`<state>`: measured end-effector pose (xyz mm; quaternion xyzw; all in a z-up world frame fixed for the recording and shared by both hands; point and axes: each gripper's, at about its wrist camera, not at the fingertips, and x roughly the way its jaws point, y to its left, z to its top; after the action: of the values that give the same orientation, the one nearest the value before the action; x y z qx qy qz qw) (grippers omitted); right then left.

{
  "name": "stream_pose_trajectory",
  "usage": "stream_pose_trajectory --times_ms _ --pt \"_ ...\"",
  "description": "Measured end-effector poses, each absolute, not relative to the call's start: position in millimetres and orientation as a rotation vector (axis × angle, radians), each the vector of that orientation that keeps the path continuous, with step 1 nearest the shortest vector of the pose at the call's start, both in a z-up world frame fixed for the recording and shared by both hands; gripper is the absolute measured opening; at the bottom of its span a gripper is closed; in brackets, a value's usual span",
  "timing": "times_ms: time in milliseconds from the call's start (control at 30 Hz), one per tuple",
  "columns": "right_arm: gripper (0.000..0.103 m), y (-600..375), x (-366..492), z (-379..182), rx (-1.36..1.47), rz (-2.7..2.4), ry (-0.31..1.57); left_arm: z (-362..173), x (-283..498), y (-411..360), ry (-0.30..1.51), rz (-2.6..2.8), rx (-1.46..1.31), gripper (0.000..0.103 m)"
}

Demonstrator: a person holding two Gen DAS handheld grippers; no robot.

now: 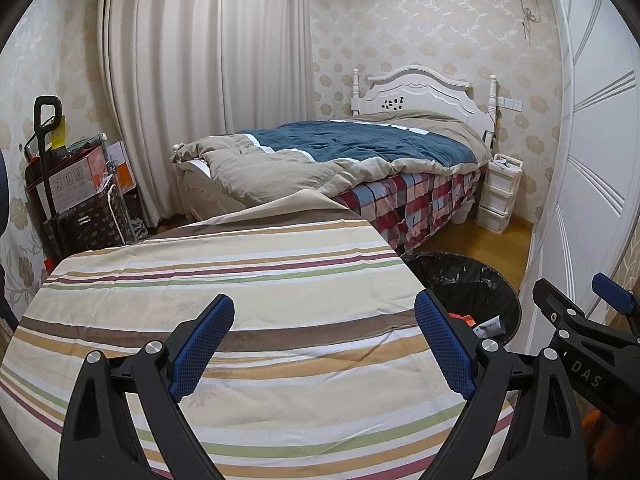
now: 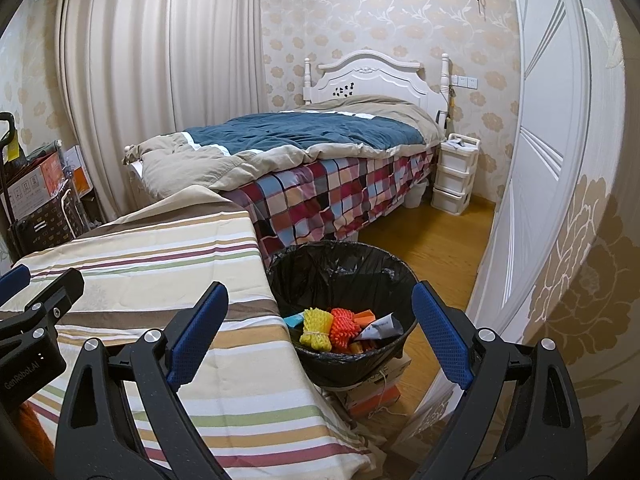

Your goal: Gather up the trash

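Trash sits in the bin (image 2: 340,280) at the right edge of the table: a yellow foam net (image 2: 317,328), an orange foam net (image 2: 345,326), a blue packet (image 2: 294,320), an orange box (image 2: 365,315) and a grey-and-white wrapper (image 2: 380,326), all piled against one another at the bottom of the black liner. The bin stands on a cardboard box (image 2: 374,394) tied with string, on the wooden floor.

Your left gripper (image 1: 324,346) hangs over the striped tablecloth (image 1: 240,280) with its blue fingers (image 1: 202,350) spread wide and nothing between them. Your right gripper (image 2: 320,336) is just as widely spread and grasps nothing; it points past the table's right edge, so the bin and its contents show between its fingers (image 2: 440,338).

From the left wrist view, your right gripper shows at the right edge, beside the bin. Beyond the table stands a bed (image 2: 304,148) with a blue and tan quilt over a checked cover, a white drawer unit (image 2: 456,174) beside its headboard, and closed curtains (image 1: 200,80) on the far wall.
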<state>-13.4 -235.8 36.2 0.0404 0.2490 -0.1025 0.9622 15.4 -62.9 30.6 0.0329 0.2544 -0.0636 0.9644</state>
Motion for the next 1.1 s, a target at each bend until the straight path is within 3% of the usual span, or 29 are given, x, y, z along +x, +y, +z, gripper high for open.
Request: stream_pose_trajectory --times_ms 1100 --pt "0.091 -234.4 -13.0 36.1 0.081 -0.208 0.505 30.6 11.5 -60.5 0.517 -0.129 0.057 0.091"
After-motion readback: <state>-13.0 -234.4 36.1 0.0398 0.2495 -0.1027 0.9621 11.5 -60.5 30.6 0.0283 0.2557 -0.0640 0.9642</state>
